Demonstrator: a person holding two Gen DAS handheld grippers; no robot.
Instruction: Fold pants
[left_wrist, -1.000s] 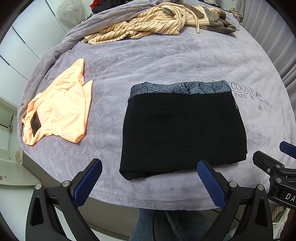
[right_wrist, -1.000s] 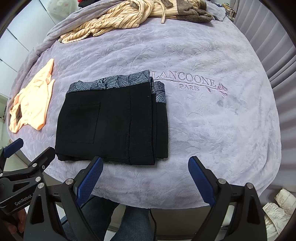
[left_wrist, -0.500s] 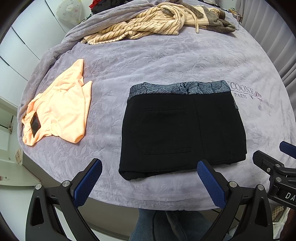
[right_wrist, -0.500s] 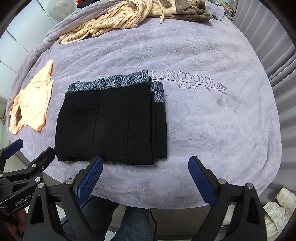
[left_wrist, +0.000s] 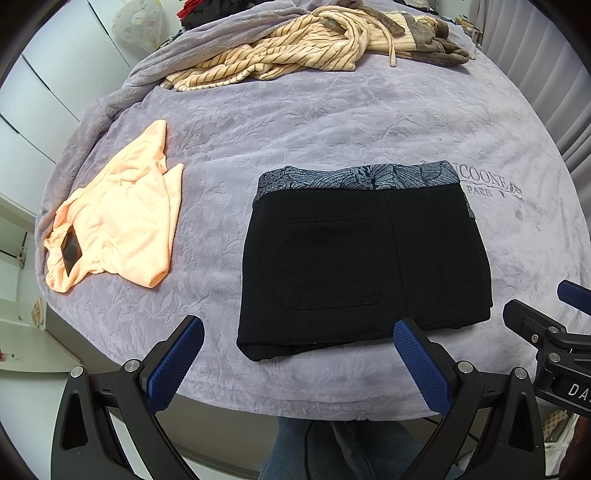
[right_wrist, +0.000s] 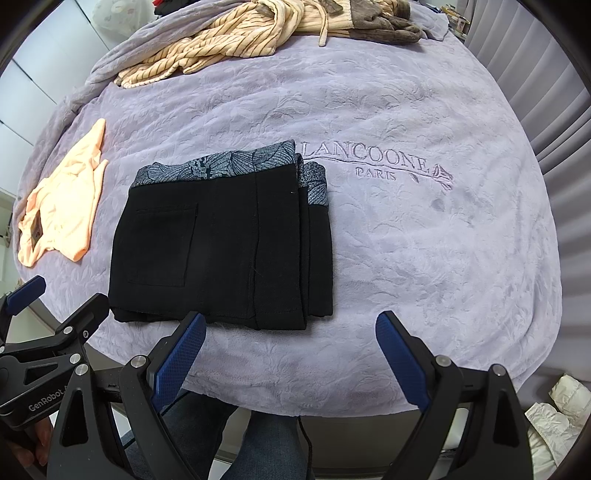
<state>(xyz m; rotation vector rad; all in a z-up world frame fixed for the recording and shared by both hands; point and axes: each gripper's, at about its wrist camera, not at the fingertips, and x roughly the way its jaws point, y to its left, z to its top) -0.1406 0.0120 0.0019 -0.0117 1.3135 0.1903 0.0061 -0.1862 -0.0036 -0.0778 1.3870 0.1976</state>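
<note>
The pants lie near the front edge of the blanket, folded into a compact black rectangle with the patterned waistband along the far side and a back pocket facing up; in the right wrist view the stacked layers show at the right edge, slightly stepped — a sign the fold is probably complete or nearly so. The left gripper and right gripper hang at the near edge, jaws spread wide and holding nothing, clear of the cloth, likely so the bundle rests undisturbed. Well apart to the left lies an orange garment; a striped garment is heaped at the far side — neither touches the pants.
</note>
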